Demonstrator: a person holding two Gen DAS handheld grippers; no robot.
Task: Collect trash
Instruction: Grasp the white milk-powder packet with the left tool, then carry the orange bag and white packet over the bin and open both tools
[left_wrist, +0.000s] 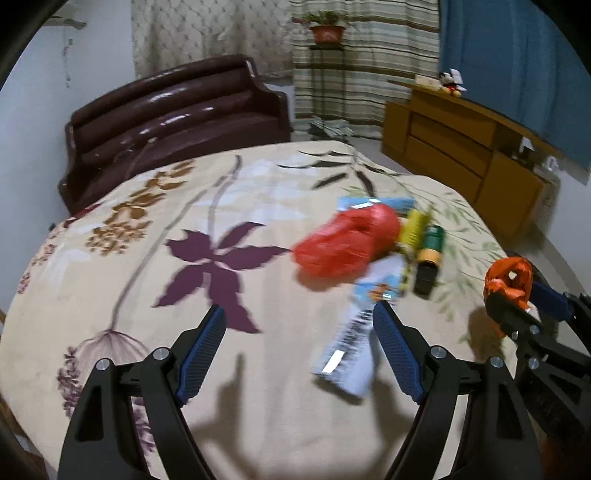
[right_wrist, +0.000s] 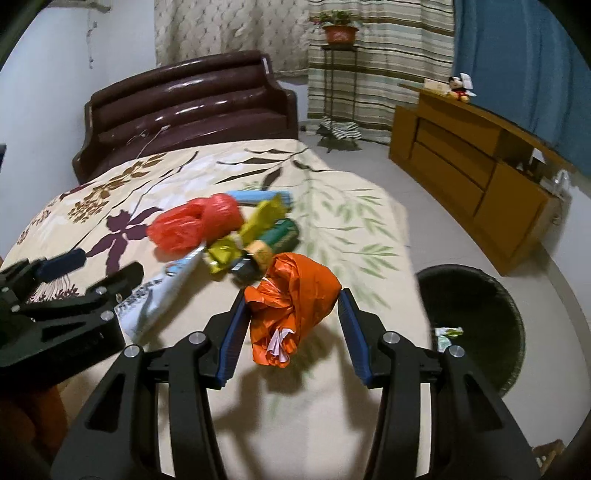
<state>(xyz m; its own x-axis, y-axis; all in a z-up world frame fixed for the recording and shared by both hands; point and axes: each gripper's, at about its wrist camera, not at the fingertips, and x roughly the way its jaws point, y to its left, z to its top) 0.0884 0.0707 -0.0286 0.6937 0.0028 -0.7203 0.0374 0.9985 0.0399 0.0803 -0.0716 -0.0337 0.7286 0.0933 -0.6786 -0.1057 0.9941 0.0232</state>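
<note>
My right tool (right_wrist: 291, 325) pinches a crumpled orange bag (right_wrist: 293, 295) between its blue pads, low in the middle of the right wrist view; the bag bulges above the pads and hangs below them, clear of the bed (right_wrist: 332, 206), with a scrap of white paper showing at its lower end. In the left wrist view the same bag and tool sit at the right edge of the frame. My left tool (left_wrist: 299, 325) is spread wide and holds nothing; it hangs over the flowered bedspread, and its right pad overlaps the near end of a long white and blue wrapper (left_wrist: 354, 332), though I cannot tell whether they touch. The rest of the trash lies in a heap on the bed in the middle of both views: a red plastic bag (right_wrist: 195, 221), a yellow wrapper (right_wrist: 258, 225) just beside it, a green can (right_wrist: 280, 236) on its side, and a light blue packet (right_wrist: 258, 195) behind them. At the lower right of the right wrist view a black bin (right_wrist: 476, 280) stands on the floor beside the bed, with a small scrap of green and white wrapping (right_wrist: 448, 332) inside it. A dark brown headboard (right_wrist: 184, 103) fills the upper left, and a wooden cabinet (right_wrist: 461, 166) stands at the right.
</note>
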